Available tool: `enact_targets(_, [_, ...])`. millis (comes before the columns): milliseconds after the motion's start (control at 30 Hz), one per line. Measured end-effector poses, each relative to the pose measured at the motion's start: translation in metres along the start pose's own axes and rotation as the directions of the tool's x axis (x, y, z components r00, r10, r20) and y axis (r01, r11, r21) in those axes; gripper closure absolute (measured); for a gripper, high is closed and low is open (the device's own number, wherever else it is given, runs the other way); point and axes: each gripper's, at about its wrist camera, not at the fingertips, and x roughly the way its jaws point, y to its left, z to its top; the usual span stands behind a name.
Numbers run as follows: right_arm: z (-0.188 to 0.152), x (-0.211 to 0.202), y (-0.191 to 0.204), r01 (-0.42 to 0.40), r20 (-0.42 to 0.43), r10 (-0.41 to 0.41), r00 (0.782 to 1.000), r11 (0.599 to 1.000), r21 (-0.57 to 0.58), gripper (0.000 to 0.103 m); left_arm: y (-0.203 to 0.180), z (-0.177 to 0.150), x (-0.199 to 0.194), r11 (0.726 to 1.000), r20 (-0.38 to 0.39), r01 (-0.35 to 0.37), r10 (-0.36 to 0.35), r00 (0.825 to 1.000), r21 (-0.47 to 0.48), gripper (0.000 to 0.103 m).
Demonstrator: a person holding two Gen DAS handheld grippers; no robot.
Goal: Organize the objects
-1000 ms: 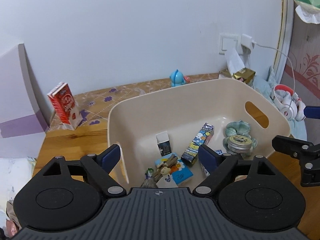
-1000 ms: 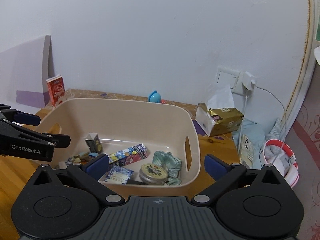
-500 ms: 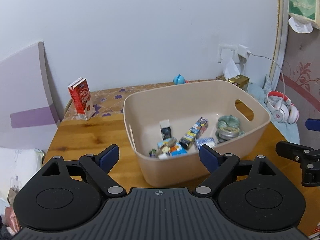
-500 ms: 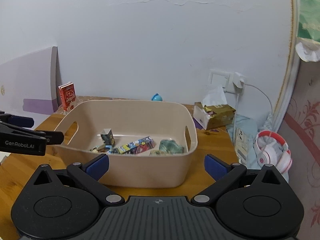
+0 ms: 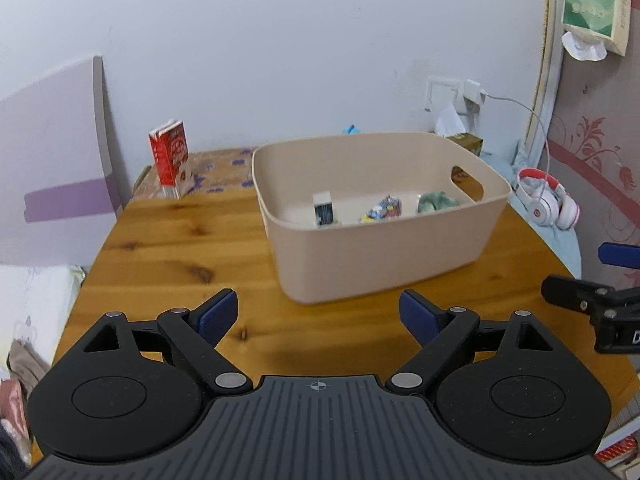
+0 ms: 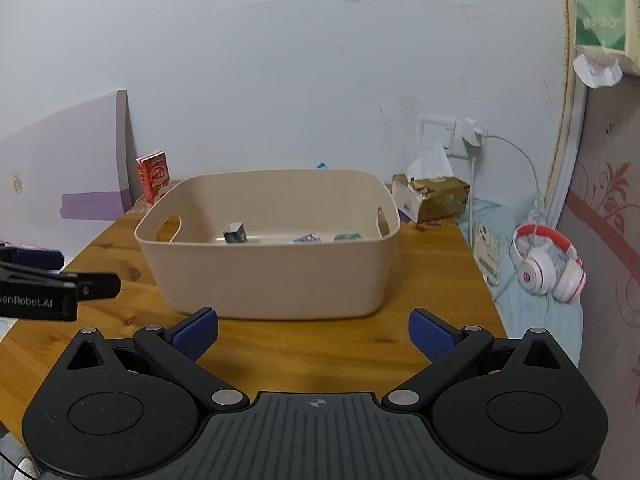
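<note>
1. Both grippers have been pulled back from the beige bin (image 5: 384,236) since the earlier pictures, so the bin is now seen whole and farther ahead of the fingers.
2. Small things are seen lying inside the bin: a little white box (image 5: 323,209), a bright printed pack (image 5: 382,208) and a green bundle (image 5: 437,201). They are well ahead of the fingers.
3. The sorting looks nearly done, since the bare wood between the fingers and the bin holds nothing.
4. A red carton (image 5: 170,158) is left standing on the surface (image 5: 180,240), far ahead and to the left of the left gripper (image 5: 318,318), by the wall.
5. If more is to be put away, the carton would likely be reached for next. A long reach forward and left would be needed, with the fingers kept wide.
6. The left gripper's fingers (image 5: 218,314) are spread wide apart. Nothing is held or touched by them.
7. The right gripper (image 6: 314,332) is the same: its fingers (image 6: 196,332) are spread wide, nothing is held, and the bin's near wall is just ahead of them.
</note>
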Motion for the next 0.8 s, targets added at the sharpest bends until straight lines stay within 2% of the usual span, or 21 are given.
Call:
enact_targets(200, [-0.012, -0.015, -0.004, 0.004, 0.006, -0.004, 1.0, 1.0, 0.02, 0.0, 0.004, -0.005, -0.015, 0.999, 0.019, -0.032, 0.032, 0.999, 0.016, 0.014])
enact_targets(400, [-0.019, -0.025, -0.005, 0.039, -0.003, -0.039, 0.999, 0.999, -0.003, 0.0, 0.009, -0.009, -0.03, 0.999, 0.022, -0.024, 0.024, 0.999, 0.025, 0.013])
enact_targets(800, [-0.022, -0.038, -0.001, 0.03, -0.009, -0.03, 1.0, 0.999, -0.023, 0.0, 0.013, -0.017, -0.04, 1.0, 0.005, -0.006, 0.006, 1.0, 0.0, 0.013])
